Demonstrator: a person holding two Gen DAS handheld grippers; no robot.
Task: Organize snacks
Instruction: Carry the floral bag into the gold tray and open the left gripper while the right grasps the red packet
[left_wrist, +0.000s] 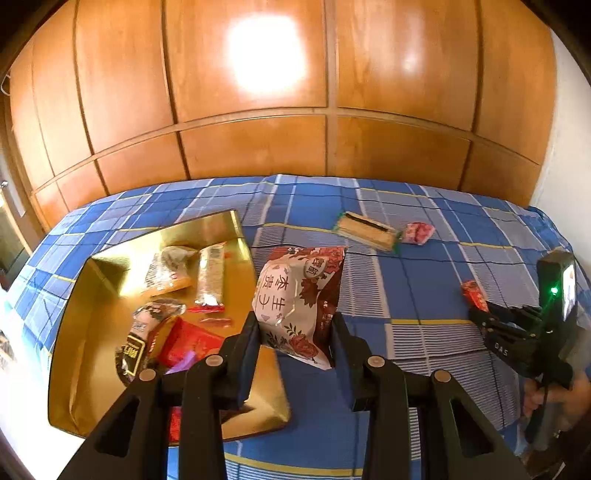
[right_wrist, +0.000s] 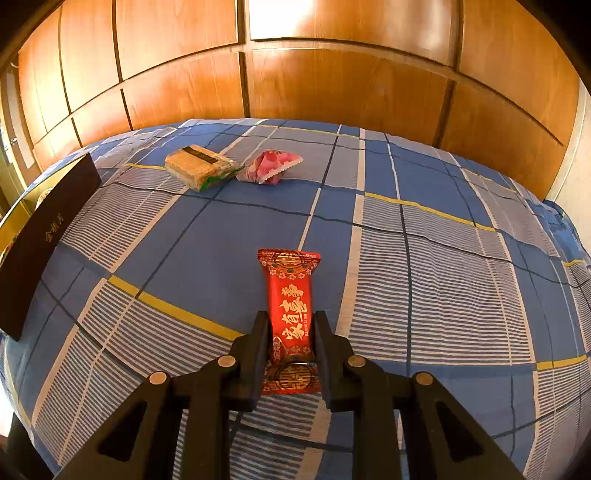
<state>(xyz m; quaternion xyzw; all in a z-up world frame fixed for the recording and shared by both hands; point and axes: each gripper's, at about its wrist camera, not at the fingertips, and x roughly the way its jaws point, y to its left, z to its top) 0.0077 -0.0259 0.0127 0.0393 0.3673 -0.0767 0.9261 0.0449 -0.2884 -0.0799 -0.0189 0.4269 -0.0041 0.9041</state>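
My left gripper (left_wrist: 295, 325) is shut on a white and dark red flowered snack bag (left_wrist: 301, 299), held above the right edge of a gold box (left_wrist: 92, 332) that holds several wrapped snacks. My right gripper (right_wrist: 290, 332) is shut on a red candy packet with gold characters (right_wrist: 290, 314), just above the bedspread. The right gripper (left_wrist: 491, 310) also shows at the right of the left wrist view, with the red packet (left_wrist: 474, 295) at its tip. A beige cracker pack (right_wrist: 197, 166) and a pink wrapped sweet (right_wrist: 269, 166) lie on the far part of the bed.
A blue checked bedspread (right_wrist: 443, 277) covers the bed. Wooden wardrobe doors (right_wrist: 332, 74) stand behind it. The gold box's dark outer wall (right_wrist: 40, 240) is at the left in the right wrist view. The cracker pack (left_wrist: 367, 230) and pink sweet (left_wrist: 419, 232) lie beyond the flowered bag.
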